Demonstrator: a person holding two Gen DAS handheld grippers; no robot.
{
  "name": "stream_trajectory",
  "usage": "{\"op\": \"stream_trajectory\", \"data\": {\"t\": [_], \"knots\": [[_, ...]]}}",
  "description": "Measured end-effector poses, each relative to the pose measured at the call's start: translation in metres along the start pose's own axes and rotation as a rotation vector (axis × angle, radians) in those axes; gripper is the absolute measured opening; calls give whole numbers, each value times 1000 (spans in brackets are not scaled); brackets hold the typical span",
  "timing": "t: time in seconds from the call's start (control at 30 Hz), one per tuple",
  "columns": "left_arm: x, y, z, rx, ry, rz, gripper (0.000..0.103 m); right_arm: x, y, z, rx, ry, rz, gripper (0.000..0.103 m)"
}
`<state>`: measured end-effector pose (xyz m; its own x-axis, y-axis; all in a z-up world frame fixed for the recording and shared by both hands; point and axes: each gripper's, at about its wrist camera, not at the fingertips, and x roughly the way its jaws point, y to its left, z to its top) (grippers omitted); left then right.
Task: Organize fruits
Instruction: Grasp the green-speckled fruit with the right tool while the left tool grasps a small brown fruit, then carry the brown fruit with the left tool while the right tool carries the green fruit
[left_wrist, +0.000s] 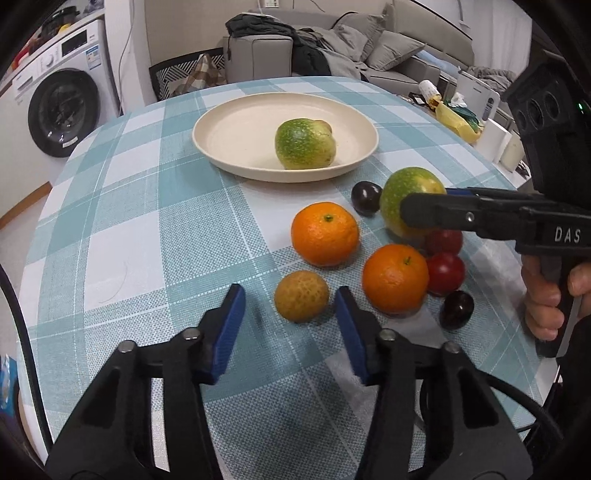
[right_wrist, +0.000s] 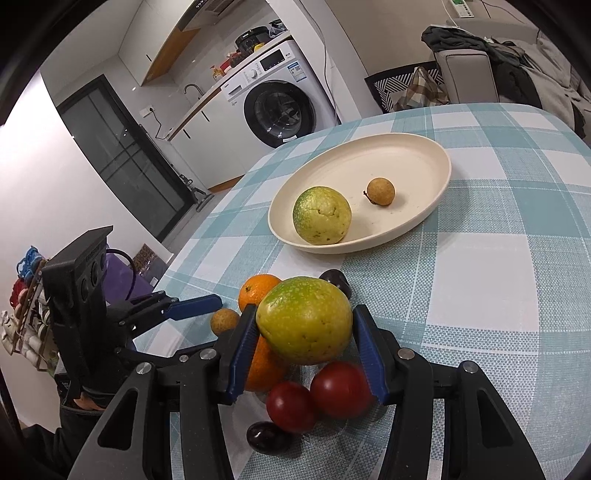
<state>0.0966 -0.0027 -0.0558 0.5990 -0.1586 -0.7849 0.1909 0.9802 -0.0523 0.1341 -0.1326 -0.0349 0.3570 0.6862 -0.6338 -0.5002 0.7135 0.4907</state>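
A cream plate (left_wrist: 221, 122) (right_wrist: 424, 147) holds a green-yellow fruit (left_wrist: 303, 144) (right_wrist: 321, 215) and a small brown longan (right_wrist: 381, 191). My right gripper (right_wrist: 304, 336) (left_wrist: 424, 206) is shut on a second green-yellow fruit (right_wrist: 304, 325) (left_wrist: 400, 192), held just above the fruit pile. My left gripper (left_wrist: 291, 306) (right_wrist: 207, 306) is open, its pads either side of a small brown longan (left_wrist: 301, 295) (right_wrist: 224, 320) on the cloth. Two oranges (left_wrist: 325, 234) (left_wrist: 395, 277), two red fruits (right_wrist: 341, 389) (right_wrist: 291, 406) and two dark plums (left_wrist: 365, 197) (left_wrist: 457, 309) lie nearby.
The round table has a teal checked cloth (left_wrist: 147, 206) (right_wrist: 498, 277). A washing machine (left_wrist: 62, 107) (right_wrist: 280, 96) stands beyond the table's edge, a sofa (left_wrist: 369, 44) behind it. A side table with bags and boxes (left_wrist: 465, 118) is at the right.
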Motion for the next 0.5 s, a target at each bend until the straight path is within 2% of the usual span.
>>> {"op": "stream_trajectory", "data": {"t": [0.03, 0.1, 0.37, 0.5], "knots": [[-1, -1, 0, 7, -2, 0, 33, 0, 0, 0, 1, 0, 1, 52], [-2, -2, -1, 10, -5, -15, 26, 1, -1, 1, 3, -1, 0, 52], [-5, 3, 0, -14, -18, -43, 26, 1, -2, 0, 4, -1, -4, 52], [-12, 7, 3, -41, -60, -48, 26, 0, -2, -1, 4, -5, -5, 52]]}}
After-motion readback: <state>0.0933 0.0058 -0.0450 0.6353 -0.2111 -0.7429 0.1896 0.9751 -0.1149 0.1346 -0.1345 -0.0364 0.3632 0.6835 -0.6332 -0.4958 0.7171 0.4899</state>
